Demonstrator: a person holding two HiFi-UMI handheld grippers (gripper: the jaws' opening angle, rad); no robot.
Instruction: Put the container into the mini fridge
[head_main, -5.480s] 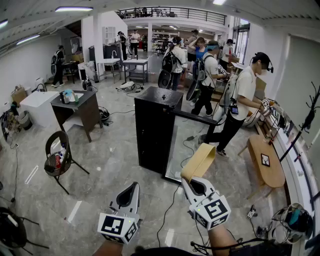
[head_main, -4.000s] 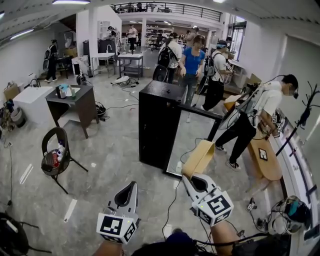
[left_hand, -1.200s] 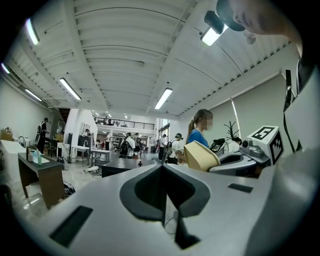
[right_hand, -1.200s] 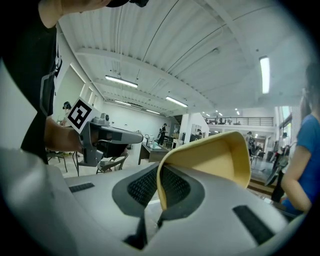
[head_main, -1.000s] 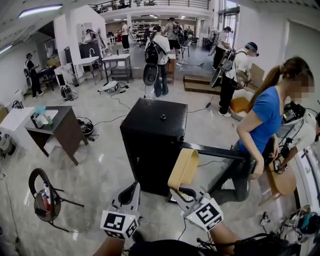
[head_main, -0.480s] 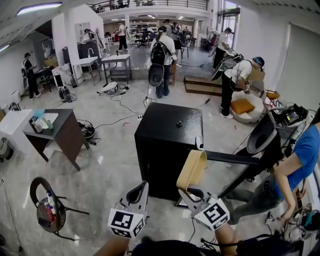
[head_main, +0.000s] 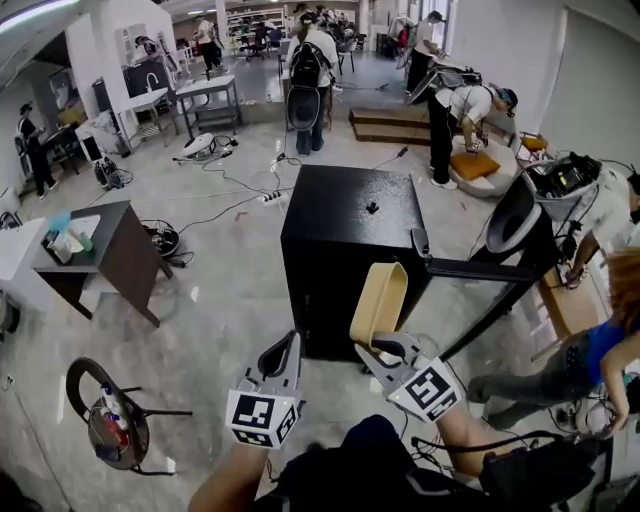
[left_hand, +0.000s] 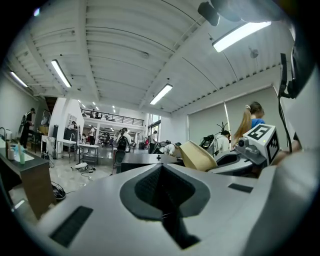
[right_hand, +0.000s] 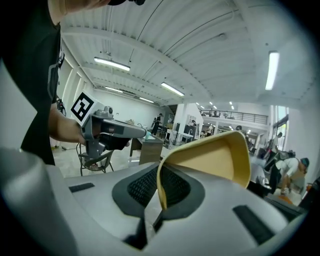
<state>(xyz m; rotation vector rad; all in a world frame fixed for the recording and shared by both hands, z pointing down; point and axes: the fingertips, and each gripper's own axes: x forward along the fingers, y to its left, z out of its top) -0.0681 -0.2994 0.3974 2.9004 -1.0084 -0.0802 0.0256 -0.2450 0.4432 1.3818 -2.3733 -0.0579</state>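
Note:
The black mini fridge (head_main: 340, 240) stands on the floor just ahead, its door (head_main: 478, 270) swung open to the right. My right gripper (head_main: 380, 346) is shut on the rim of a tan, open container (head_main: 378, 303), which stands up from the jaws in front of the fridge's front right corner. In the right gripper view the container (right_hand: 212, 159) rises from the pinched jaws (right_hand: 159, 202). My left gripper (head_main: 281, 357) is beside it on the left, shut and holding nothing (left_hand: 165, 197). The fridge's inside is hidden from here.
A dark desk (head_main: 112, 252) with bottles stands to the left, and a round chair (head_main: 105, 420) holding bottles is at the lower left. A person in blue (head_main: 600, 355) crouches right of the open door. More people and cables (head_main: 240, 195) lie beyond the fridge.
The fridge has come closer and lower in the head view. The person in blue has moved from in front of the door to the lower right. Both grippers keep the same hold.

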